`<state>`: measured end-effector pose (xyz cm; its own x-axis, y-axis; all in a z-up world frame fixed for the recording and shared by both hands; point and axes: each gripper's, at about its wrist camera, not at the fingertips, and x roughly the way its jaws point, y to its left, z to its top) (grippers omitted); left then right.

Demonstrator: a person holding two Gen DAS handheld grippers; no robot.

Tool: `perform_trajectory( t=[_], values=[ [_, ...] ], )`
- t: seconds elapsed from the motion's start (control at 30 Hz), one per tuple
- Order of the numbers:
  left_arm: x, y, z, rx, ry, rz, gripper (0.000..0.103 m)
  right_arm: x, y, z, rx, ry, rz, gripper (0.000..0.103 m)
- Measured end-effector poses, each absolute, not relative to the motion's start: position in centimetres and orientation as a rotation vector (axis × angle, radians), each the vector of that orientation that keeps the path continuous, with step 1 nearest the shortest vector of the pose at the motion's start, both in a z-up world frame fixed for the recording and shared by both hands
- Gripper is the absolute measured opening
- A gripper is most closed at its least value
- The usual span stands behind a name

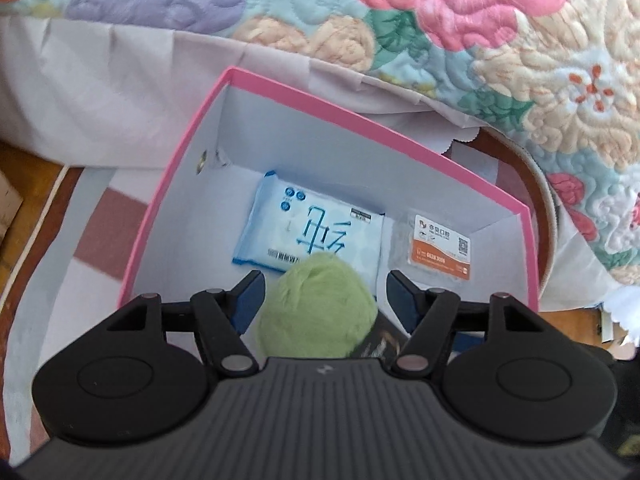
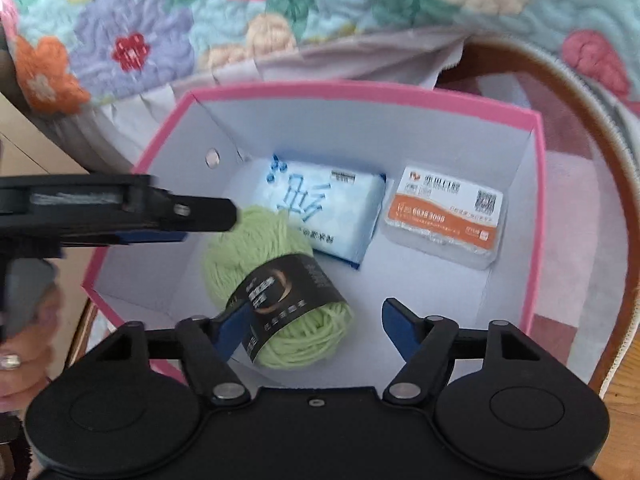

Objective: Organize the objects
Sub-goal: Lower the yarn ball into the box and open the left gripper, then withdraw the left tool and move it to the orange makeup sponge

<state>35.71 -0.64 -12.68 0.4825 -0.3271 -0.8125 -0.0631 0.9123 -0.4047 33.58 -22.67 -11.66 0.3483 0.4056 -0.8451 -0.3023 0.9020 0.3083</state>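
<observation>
My left gripper [image 1: 322, 286] hung open right over the yarn [image 2: 276, 288] lying in the pink box [image 2: 534, 200], its long axis slanting toward my right gripper [image 2: 310, 322], open too, empty, its left pad beside the band.

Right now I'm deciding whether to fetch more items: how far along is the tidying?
Done: tissue pack, clear card-labelled case and green yarn ball lie in the pink box. In hand: nothing; left tongs and right tongs are open. Left: nothing loose visible.
</observation>
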Motion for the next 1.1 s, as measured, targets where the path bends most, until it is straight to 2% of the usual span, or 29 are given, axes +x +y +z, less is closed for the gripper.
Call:
perform_trajectory(
  t=[0.07, 0.17, 0.23, 0.33, 0.53, 0.63, 0.8, 0.9, 1.0, 1.1],
  values=[
    [36.1, -1.0, -13.2, -0.401, 1.062, -0.179, 0.066, 33.5, -22.4, -11.8, 0.116, 1.153, 0.482, 0.056],
    [36.1, -1.2, -13.7, -0.379, 1.077, -0.195, 0.059, 33.4, -21.8, -12.4, 0.144, 1.19, 0.506, 0.051],
    [35.9, -1.7, -14.0, -0.318, 1.1, -0.193, 0.047, 33.3, -21.4, -13.0, 0.163, 1.224, 0.513, 0.051],
    [35.1, -2.1, -14.1, -0.231, 1.108, -0.178, 0.041, 33.8, -21.1, -14.3, 0.207, 1.274, 0.48, 0.053],
    [33.7, -1.0, -13.2, -0.21, 1.124, -0.142, 0.039, 34.2, -20.4, -15.0, 0.258, 1.221, 0.488, 0.052],
    [33.3, -0.3, -12.5, -0.214, 1.131, -0.117, 0.032, 34.4, -19.0, -14.9, 0.209, 1.192, 0.534, 0.052],
    [32.8, 0.6, -11.3, -0.285, 1.147, -0.145, 0.033, 35.0, -17.6, -15.2, 0.224, 1.172, 0.592, 0.052],
    [31.9, 0.3, -10.3, -0.258, 1.12, -0.132, 0.037, 34.9, -17.9, -15.0, 0.26, 1.153, 0.565, 0.054],
    [31.0, 0.2, -9.4, -0.243, 1.114, -0.134, 0.045, 33.4, -18.5, -13.9, 0.236, 1.116, 0.543, 0.055],
    [30.0, 0.3, -8.5, -0.23, 1.123, -0.141, 0.047, 31.2, -19.4, -12.0, 0.203, 1.053, 0.536, 0.062]
  ],
)
